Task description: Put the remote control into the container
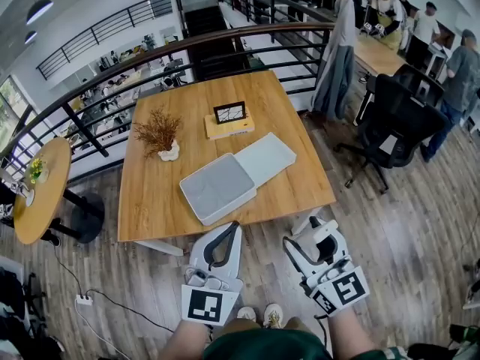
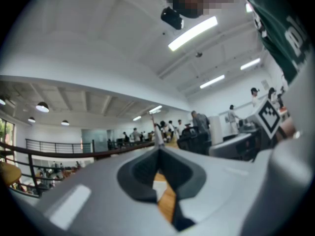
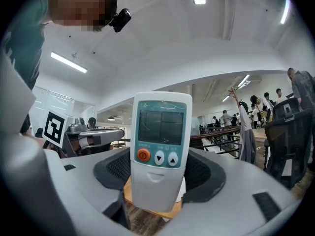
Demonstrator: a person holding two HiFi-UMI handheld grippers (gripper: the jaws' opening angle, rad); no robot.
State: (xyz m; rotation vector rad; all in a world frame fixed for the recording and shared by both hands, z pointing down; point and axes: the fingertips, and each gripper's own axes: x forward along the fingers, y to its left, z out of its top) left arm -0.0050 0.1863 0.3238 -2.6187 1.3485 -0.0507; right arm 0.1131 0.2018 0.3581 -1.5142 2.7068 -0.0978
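Between the jaws of the right gripper stood the remote control, clamped at its lower body with the screen end pointing out past the jaw tips. It was a pale, slim handset with a teal face, a dark blank screen, a round orange button and two white arrow buttons. Its plastic shell looked rigid and light, so the hold seemed secure.

The left gripper hung just to the left of the right one, jaws pressed together on nothing. Both hovered over the floor, short of the wooden surface. Ahead of the right gripper and slightly to its left, well apart from it, lay the container, a shallow grey box. It was open, with a paler panel, probably its lid, touching its far side.

The carrying step appeared to be in hand. The next move would call for reaching forward and left over the surface's near edge, lowering the remote control flat into the container, then parting the jaws.
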